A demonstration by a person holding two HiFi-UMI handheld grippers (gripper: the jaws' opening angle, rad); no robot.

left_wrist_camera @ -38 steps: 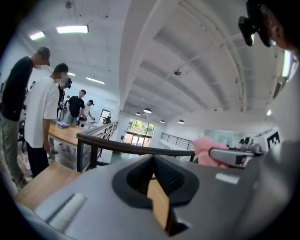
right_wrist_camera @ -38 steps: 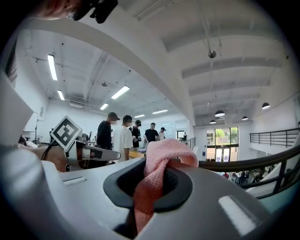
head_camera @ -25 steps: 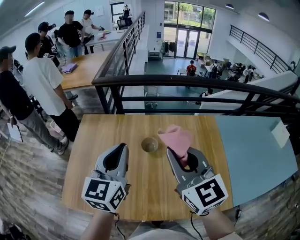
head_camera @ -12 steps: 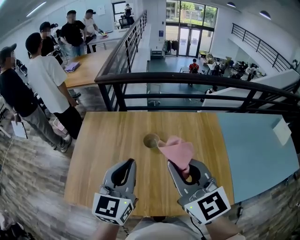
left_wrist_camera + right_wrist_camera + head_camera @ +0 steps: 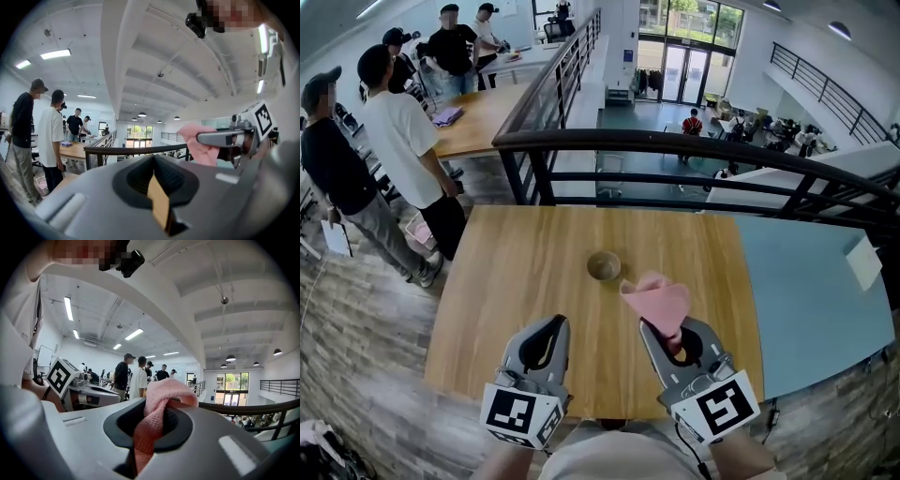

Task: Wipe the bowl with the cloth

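A small round bowl (image 5: 603, 266) with a dull brownish look is sitting alone on the pale, wood-grained table (image 5: 506, 281). It is lying ahead of both grey plastic grippers, roughly between them. The right gripper (image 5: 664, 328) is clamping its jaws on a pink cloth (image 5: 658, 303) of open, knitted weave. The cloth is bunching into a soft fold above the tips, near the bowl's right side. The left gripper (image 5: 553, 325) is holding its jaws pressed together on nothing, further back from the bowl.
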